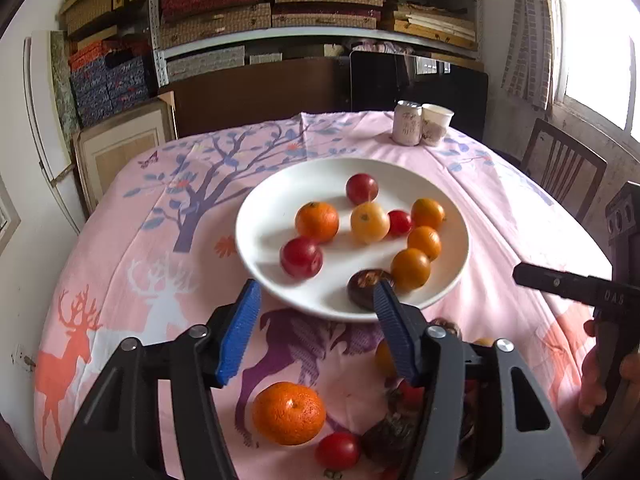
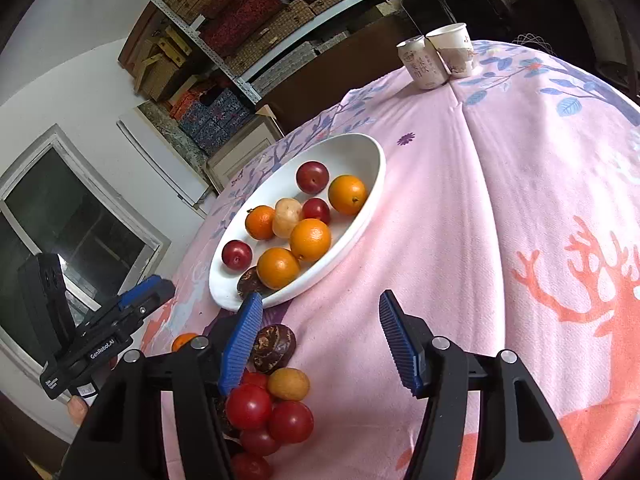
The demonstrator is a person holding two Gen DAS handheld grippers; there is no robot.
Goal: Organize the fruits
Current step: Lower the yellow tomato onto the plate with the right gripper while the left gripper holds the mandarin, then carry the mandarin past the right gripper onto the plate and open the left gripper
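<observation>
A white plate [image 1: 260, 208] [image 2: 360, 148] on the pink cloth holds several oranges, red plums, a pale yellow fruit and a dark brown fruit [image 1: 362, 286] at its near rim. My left gripper [image 1: 317, 292] hovers open just before that rim, nothing between its blue pads. Loose on the cloth beneath it lie an orange [image 1: 288, 412], a red fruit [image 1: 337, 450] and a dark one [image 1: 384, 438]. My right gripper [image 2: 320, 300] is open over bare cloth. Left of it sit a dark brown fruit [image 2: 274, 346], a tan fruit [image 2: 288, 384] and several red fruits [image 2: 248, 406].
A drink can [image 1: 407, 122] [image 2: 422, 64] and a paper cup [image 1: 436, 124] [image 2: 452, 50] stand together at the table's far edge. A wooden chair [image 1: 560, 168] stands off the right side. Shelves of boxes line the back wall.
</observation>
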